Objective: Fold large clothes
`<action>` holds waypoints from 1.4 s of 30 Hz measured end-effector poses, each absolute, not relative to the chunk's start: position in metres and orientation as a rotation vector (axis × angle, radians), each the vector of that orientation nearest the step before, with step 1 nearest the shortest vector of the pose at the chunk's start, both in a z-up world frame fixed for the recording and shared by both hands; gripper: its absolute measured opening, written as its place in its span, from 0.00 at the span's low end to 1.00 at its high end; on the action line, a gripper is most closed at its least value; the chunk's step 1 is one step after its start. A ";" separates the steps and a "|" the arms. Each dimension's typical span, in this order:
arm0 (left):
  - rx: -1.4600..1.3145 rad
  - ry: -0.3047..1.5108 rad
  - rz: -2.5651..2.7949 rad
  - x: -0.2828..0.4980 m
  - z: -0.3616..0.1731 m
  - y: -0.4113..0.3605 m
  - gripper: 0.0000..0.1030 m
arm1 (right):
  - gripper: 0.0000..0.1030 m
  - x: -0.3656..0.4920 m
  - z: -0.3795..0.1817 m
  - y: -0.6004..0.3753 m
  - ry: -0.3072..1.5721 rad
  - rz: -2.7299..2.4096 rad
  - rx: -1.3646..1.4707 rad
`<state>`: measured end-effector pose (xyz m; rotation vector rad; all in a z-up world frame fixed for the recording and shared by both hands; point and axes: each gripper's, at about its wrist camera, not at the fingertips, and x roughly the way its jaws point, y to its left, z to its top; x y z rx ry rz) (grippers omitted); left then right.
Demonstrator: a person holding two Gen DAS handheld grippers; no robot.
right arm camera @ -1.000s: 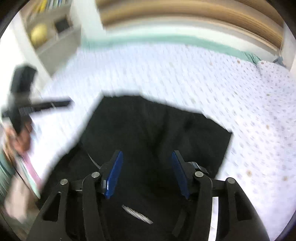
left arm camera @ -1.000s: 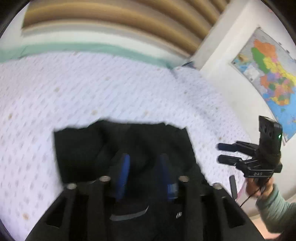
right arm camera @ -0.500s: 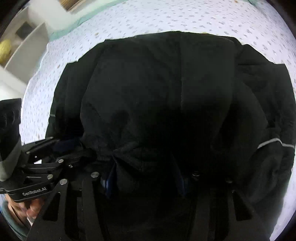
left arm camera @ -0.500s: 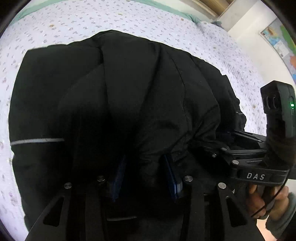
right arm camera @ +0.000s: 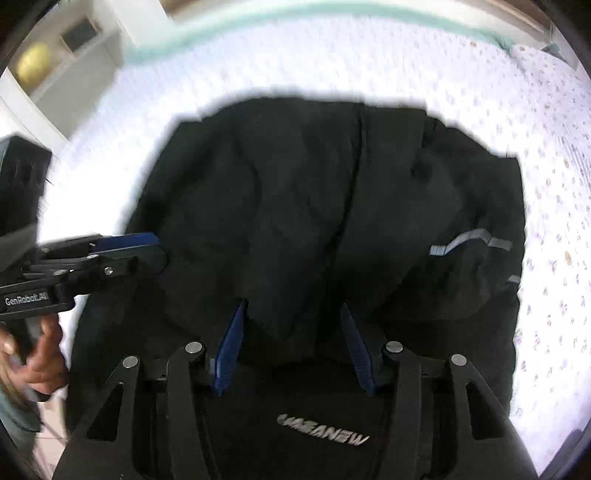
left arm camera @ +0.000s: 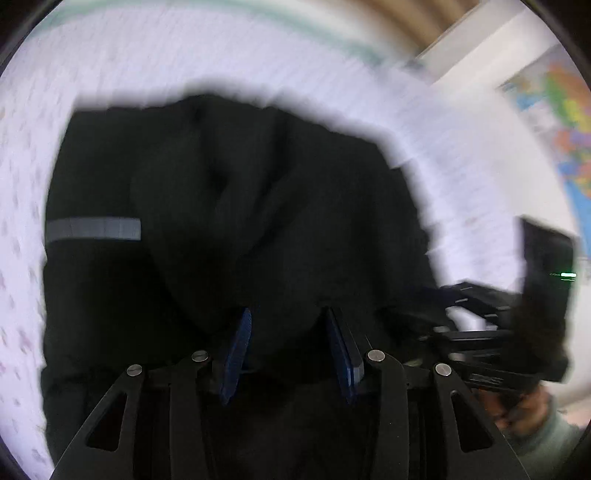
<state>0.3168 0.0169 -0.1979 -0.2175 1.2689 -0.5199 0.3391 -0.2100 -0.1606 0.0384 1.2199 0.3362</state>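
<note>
A large black jacket (left arm camera: 236, 206) with grey reflective stripes (left arm camera: 92, 229) lies bunched on a white dotted bedspread (left arm camera: 184, 55); it fills the right wrist view (right arm camera: 314, 192) too. My left gripper (left arm camera: 286, 317) is wide apart, with a fold of the jacket bulging between its blue pads (left arm camera: 240, 332). My right gripper (right arm camera: 293, 308) stands the same way over the near edge of the jacket, by a silver logo (right arm camera: 323, 434). Each gripper shows in the other's view, left (right arm camera: 147, 247) and right (left arm camera: 439, 295), at the jacket's sides.
The bedspread (right arm camera: 535, 110) surrounds the jacket on three sides. A wooden headboard and green sheet edge (right arm camera: 258, 14) lie beyond. A white shelf (right arm camera: 62, 62) stands far left, a wall map (left arm camera: 561, 122) far right.
Both grippers dropped onto the jacket from higher up, then pulled back a little. The jacket now looks smaller in view and both views are motion-blurred.
</note>
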 end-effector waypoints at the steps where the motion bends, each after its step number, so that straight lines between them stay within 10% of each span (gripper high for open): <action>1: -0.236 1.285 -0.514 0.324 -0.209 0.019 0.42 | 0.54 0.343 -0.176 -0.211 1.251 0.342 0.050; 22: -0.114 0.829 -0.529 0.235 -0.176 0.047 0.42 | 0.60 0.252 -0.184 -0.234 0.876 0.320 0.047; 26: -0.107 0.763 -0.443 0.166 -0.141 0.101 0.67 | 0.60 0.194 -0.152 -0.251 0.812 0.254 -0.006; 42: -0.484 0.975 -0.342 0.089 -0.199 0.258 0.70 | 0.60 0.060 -0.140 -0.384 0.891 -0.085 0.133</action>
